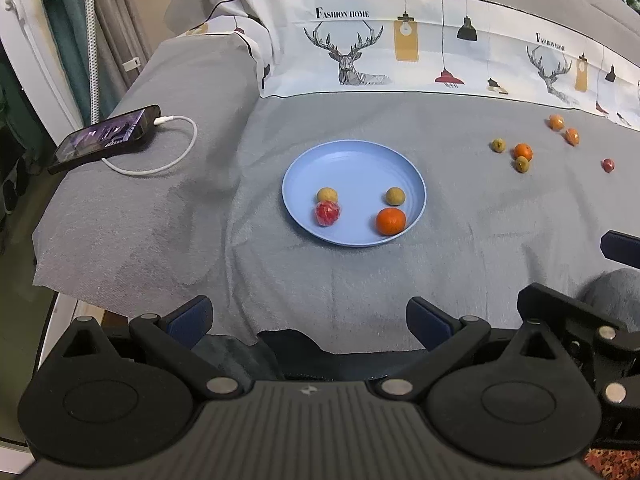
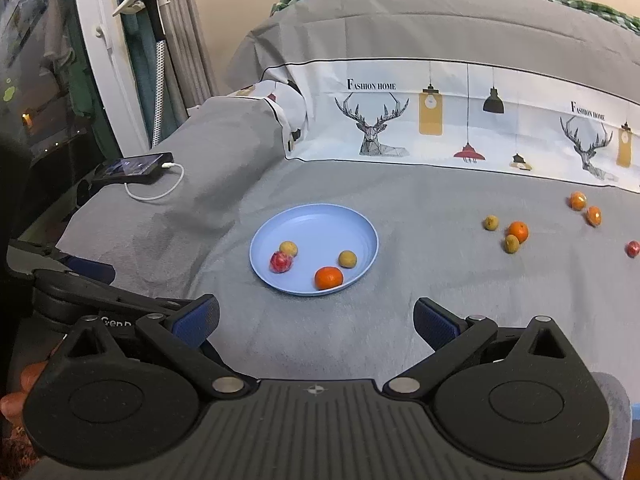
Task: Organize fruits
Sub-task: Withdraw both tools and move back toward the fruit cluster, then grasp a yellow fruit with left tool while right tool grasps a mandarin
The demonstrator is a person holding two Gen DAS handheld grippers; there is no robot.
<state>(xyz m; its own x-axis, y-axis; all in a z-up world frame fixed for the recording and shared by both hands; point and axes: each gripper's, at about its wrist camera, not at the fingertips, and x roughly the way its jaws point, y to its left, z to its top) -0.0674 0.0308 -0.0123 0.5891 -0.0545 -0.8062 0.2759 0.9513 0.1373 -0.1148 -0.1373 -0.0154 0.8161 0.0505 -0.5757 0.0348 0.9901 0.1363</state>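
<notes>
A light blue plate [image 1: 352, 160] [image 2: 320, 220] lies on the grey bed cover. It holds an orange [image 1: 391, 221] [image 2: 328, 277], a red wrapped fruit [image 1: 328, 213] [image 2: 280, 262] and two tan round fruits [image 1: 327, 194] [image 1: 395, 196]. Loose fruits lie to the right: an orange [image 1: 523, 151] [image 2: 519, 231], tan fruits [image 1: 521, 164] [image 1: 498, 145], two small oranges [image 1: 556, 122] [image 1: 572, 136] and a red fruit [image 1: 608, 165] [image 2: 632, 248]. My left gripper [image 1: 310, 316] and right gripper [image 2: 316, 318] both stand open and empty, well short of the plate.
A phone [image 1: 106, 138] [image 2: 134, 168] with a white charging cable [image 1: 176, 148] lies at the left on the cover. A patterned pillow band [image 1: 400, 48] runs across the back. The bed's left edge drops off beside curtains [image 2: 184, 40].
</notes>
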